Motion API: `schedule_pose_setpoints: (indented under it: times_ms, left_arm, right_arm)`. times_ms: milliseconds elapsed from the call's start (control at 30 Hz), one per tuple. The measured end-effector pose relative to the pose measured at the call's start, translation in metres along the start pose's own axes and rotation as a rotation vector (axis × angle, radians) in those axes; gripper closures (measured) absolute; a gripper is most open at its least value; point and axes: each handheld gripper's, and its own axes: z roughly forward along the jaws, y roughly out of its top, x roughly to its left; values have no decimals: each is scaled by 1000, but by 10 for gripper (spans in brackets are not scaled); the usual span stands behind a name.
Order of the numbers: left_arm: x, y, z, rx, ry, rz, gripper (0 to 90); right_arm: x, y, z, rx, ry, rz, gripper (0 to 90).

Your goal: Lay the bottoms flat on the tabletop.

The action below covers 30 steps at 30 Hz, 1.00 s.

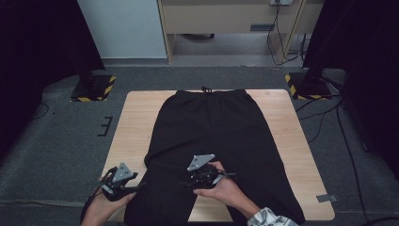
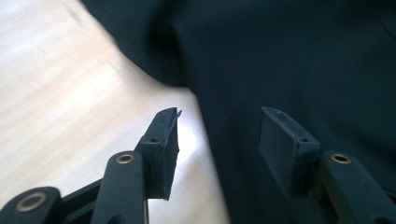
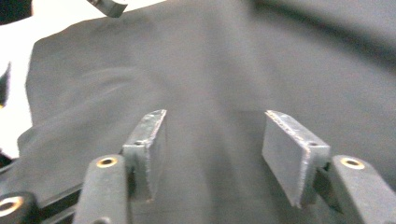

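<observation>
Trousers: black trousers lie flat on the counter, waistband far.
Left hand-held gripper: jaws apart, empty, at near left leg edge.
Right hand-held gripper: jaws apart, empty, above the legs.

Trousers lie flat on the table, waistband apparently farthest.

A light wooden tabletop stands on grey carpet. At eleven o'clock a pale panel rises from the floor; at twelve, a beige desk with cables hanging beneath it. Hazard-striped stand bases sit at ten and two o'clock, dark curtains behind them at both far corners.
</observation>
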Motion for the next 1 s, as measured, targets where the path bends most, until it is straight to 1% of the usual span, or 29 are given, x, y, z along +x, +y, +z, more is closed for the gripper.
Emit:
schedule_pose_setpoints:
  times_ms: [33, 67, 100, 133, 200, 233, 267, 300, 367, 400, 467, 500, 533, 600, 633, 667, 700, 733, 767, 800, 833, 867, 933, 967, 1000]
  left_arm:
    - [5, 5, 3, -5, 15, -4, 462]
    - [11, 10, 8, -5, 28, -13, 438]
    - [20, 18, 17, -3, 52, -26, 437]
    - [26, 23, 23, -8, 63, -36, 436]
    - [39, 32, 36, -9, 87, -62, 416]
    - [39, 32, 36, -9, 87, -62, 412]
    - [46, 37, 43, -9, 102, -76, 412]
    - [59, 45, 56, -15, 103, -113, 405]
    - [69, 53, 69, -8, 95, -129, 395]
    - [72, 57, 75, -6, 94, -127, 391]
    - [78, 64, 87, 14, 92, -123, 388]
    - [78, 64, 87, 14, 92, -123, 386]
    - [83, 67, 100, 42, 89, -129, 381]
    - [88, 69, 112, 76, 91, -127, 384]
    - [90, 70, 115, 56, 82, -145, 380]
    - [92, 72, 117, 49, 80, -162, 394]
    - [92, 73, 118, 50, 82, -162, 420]
    - [92, 75, 118, 49, 76, -154, 470]
    - [92, 75, 118, 49, 76, -154, 557]
    - [90, 78, 118, 57, 62, -135, 623]
    - [89, 79, 118, 67, 57, -128, 699]
    - [89, 81, 119, 78, 59, -131, 767]
    - [90, 84, 120, 88, 61, -128, 856]
    - [90, 84, 120, 88, 61, -128, 878]
    - [94, 86, 122, 91, 58, -131, 882]
  right_arm:
    - [-5, 1, -5, -4, -27, 7, 381]
    - [-14, 2, -12, -21, -70, 43, 381]
    - [-18, 2, -15, -25, -89, 54, 380]
    - [-23, 2, -18, -26, -111, 61, 378]
    - [-32, 0, -24, -33, -142, 84, 373]
    - [-37, -2, -28, -33, -160, 93, 373]
    - [-37, -2, -28, -33, -160, 93, 373]
    - [-48, -7, -36, -38, -208, 118, 376]
    - [-56, -13, -43, -36, -234, 142, 380]
    - [-60, -16, -48, -39, -251, 157, 382]
    - [-67, -23, -56, -44, -272, 177, 384]
    - [-69, -27, -60, -43, -281, 189, 385]
    - [-72, -30, -63, -46, -293, 198, 388]
    - [-77, -38, -70, -44, -318, 217, 389]
    - [-79, -41, -73, -41, -328, 229, 390]
    - [-81, -45, -77, -42, -342, 235, 392]
    - [-83, -48, -81, -47, -355, 246, 395]
    - [-85, -52, -85, -49, -366, 258, 397]
    - [-87, -55, -89, -48, -375, 265, 398]
    - [-89, -58, -92, -46, -386, 272, 400]
    - [-91, -61, -96, -47, -398, 281, 401]
    - [-93, -63, -99, -51, -407, 293, 401]
    - [-96, -67, -106, -57, -422, 308, 405]
    - [-96, -67, -106, -57, -422, 308, 405]
    - [-100, -72, -113, -60, -446, 319, 405]
